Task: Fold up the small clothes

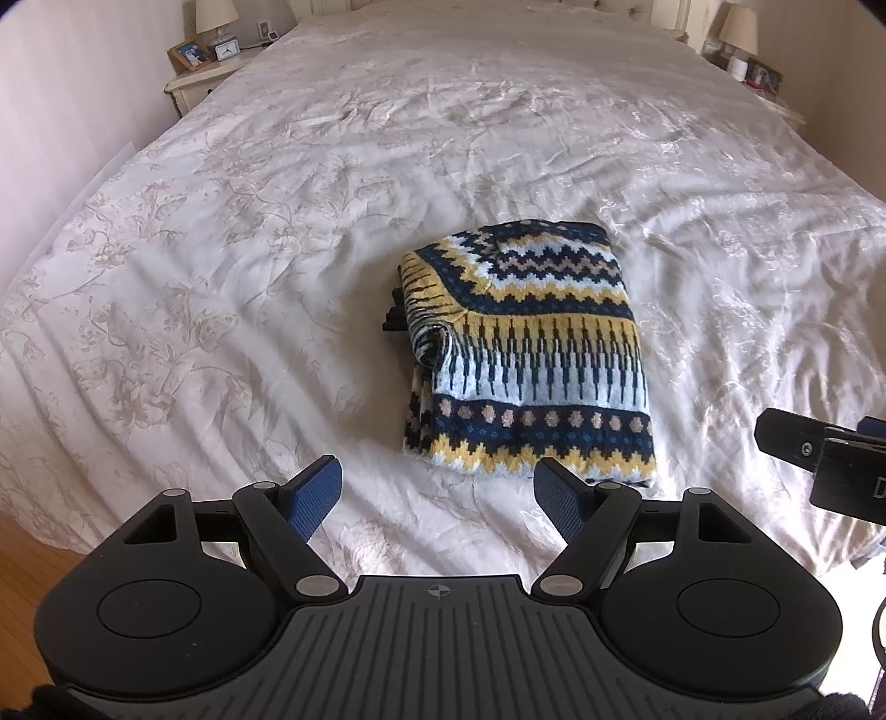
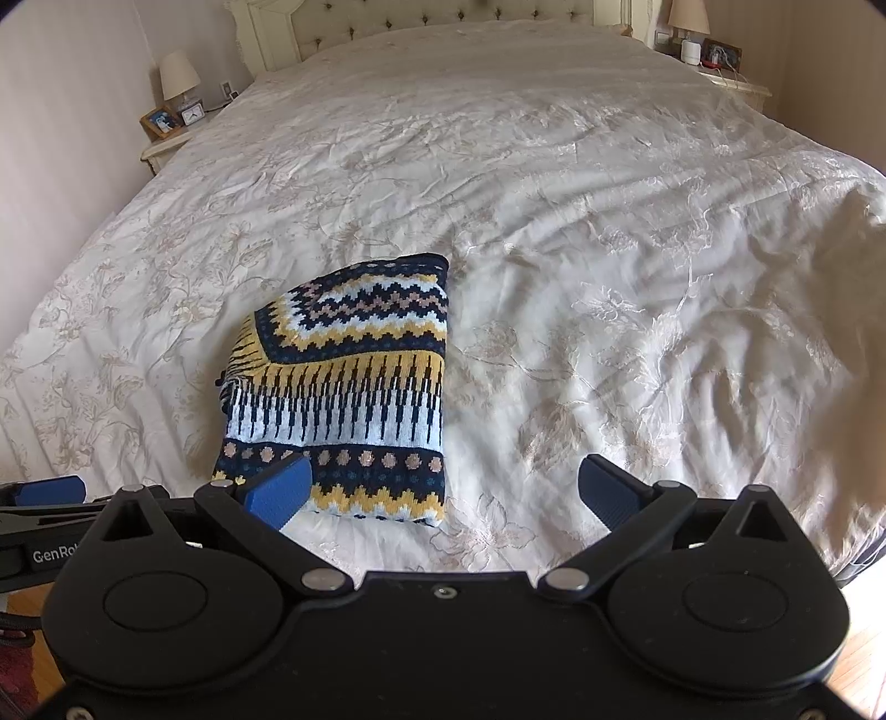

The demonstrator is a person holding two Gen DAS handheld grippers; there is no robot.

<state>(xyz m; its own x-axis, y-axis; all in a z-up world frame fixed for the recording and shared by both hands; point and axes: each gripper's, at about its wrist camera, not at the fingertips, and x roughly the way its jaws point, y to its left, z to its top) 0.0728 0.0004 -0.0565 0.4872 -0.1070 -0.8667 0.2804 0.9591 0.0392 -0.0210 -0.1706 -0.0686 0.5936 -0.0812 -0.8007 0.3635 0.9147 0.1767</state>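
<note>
Knitwear of this kind is judged soft, thick and limp, best pinched at a corner or a folded edge. One patterned sweater (image 1: 526,354) is seen folded on the bed (image 1: 277,221), centre frame. Two tools are counted, left tool (image 1: 437,493) and right tool (image 2: 443,493), both held wide open and empty.

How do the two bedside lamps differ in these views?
The left lamp shows whole, shade and base, beside a clock and a framed photo; the right lamp is cut off at the top edge, next to a white cylinder. Both have pale shades and stand on cream nightstands flanking the bed.
</note>
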